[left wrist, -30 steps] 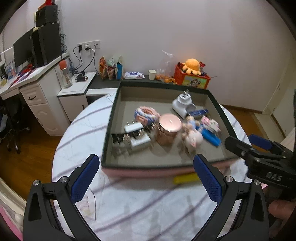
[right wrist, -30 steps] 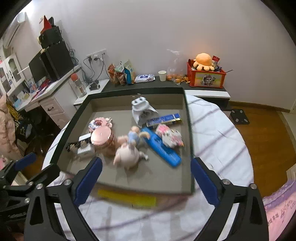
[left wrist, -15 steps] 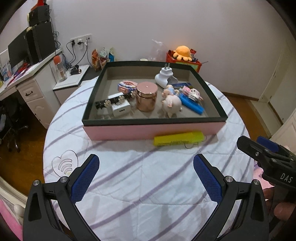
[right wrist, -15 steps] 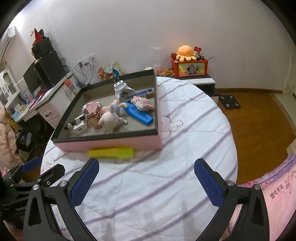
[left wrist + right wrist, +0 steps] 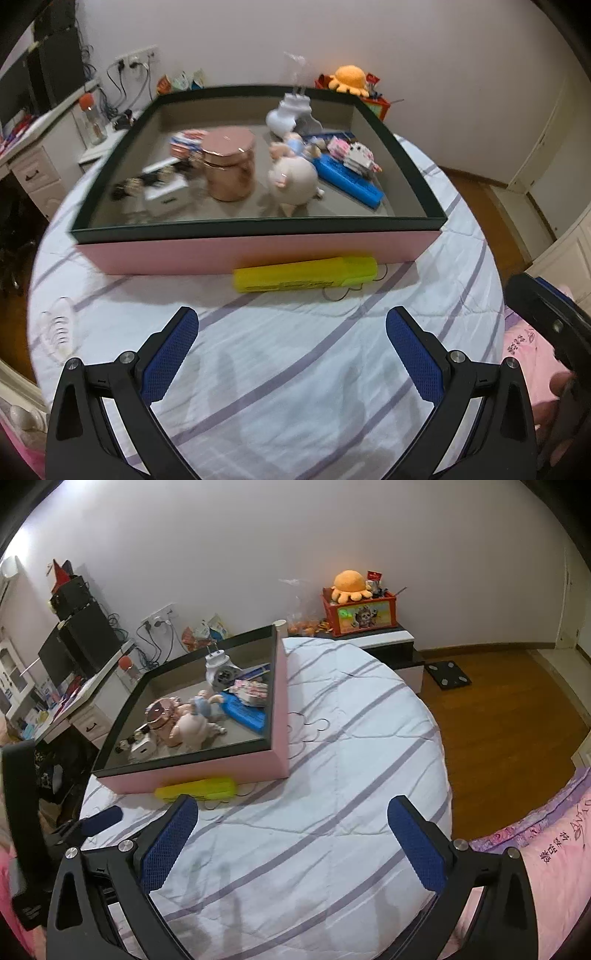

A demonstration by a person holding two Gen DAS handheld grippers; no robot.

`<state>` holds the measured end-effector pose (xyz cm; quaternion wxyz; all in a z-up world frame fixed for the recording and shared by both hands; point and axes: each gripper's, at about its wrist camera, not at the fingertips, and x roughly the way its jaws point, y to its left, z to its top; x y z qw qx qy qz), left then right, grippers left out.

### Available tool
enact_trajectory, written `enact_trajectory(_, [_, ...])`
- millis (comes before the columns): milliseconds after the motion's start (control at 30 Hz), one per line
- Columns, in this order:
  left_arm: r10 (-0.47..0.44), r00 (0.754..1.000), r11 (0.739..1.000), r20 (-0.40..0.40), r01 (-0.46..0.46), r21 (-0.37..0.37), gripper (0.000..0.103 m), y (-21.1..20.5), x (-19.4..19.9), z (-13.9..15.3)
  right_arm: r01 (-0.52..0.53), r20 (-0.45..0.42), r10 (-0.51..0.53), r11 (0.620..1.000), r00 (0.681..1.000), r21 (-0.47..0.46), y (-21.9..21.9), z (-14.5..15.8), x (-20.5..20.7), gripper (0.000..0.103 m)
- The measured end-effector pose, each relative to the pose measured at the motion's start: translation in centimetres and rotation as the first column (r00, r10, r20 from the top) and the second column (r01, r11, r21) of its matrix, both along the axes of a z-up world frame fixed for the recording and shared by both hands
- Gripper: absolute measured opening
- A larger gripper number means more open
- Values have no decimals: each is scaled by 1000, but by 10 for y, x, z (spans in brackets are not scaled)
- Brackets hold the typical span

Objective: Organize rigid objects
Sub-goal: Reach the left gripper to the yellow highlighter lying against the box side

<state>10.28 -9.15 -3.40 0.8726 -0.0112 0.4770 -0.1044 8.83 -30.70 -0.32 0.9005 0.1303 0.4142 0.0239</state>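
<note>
Both grippers have pulled back from the tray since a sec ago, when they hung right over its contents; now they sit low over the striped cloth, w/ the tray farther off.

Left gripper [image 5: 291, 332] has its jaws spread wide, nothing btwn them, and is lined up almost square on the yellow highlighter [image 5: 306, 275]. Right gripper [image 5: 291, 823] is likewise wide apart and empty, angled off toward the bare right side of the table [image 5: 351, 757]. My guess: left is the one going for the marker, right is just kept clear.

Highlighter lies flat on the cloth, lengthwise along the near pink wall of the tray [image 5: 258, 251], touching or just beside it, can't tell which. It's the only loose item outside the tray, so prob. the last piece to go in. Chunky, bright yellow, squarish body, dark print along its side, cap end to the right. Hard plastic by the look of it, shouldn't flex under the pads.

Inside the tray, roughly l to r: white plug adapters [image 5: 166, 190], copper jar [image 5: 229, 168], pig figure [image 5: 293, 179], blue flat case [image 5: 349, 179]. Open floor remains along the near edge, room enough for the marker I'd think.
</note>
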Motion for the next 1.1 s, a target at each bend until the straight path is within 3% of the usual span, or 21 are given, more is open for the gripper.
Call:
enact_trajectory(267, [8,998,1000,-64,-8,0,103,-19,31,-29,2,-41,-2,1000,999,6,-13,-17,22,103])
enact_trajectory(533, [49,998,997,-30,-47,60,103,-36,35,-36,-13,-66,15,1000,998,20,-17,-31,43,103])
enact_trajectory(767, [91,995,993,-46,-87,81,103,-43,35,-37,-39,-66,41,999,997,32,-13,-33,47,103])
enact_trajectory(1000, [115,992,993,-57,-116,-8,103,-27,31,-33,-29,-79,30,999,996,23,-19,-35,48,103])
enact_trajectory(1100, [122,991,992,-51,-123,-27,93,-17,25,-32,-31,-84,32,999,996,21,-18,-35,47,103])
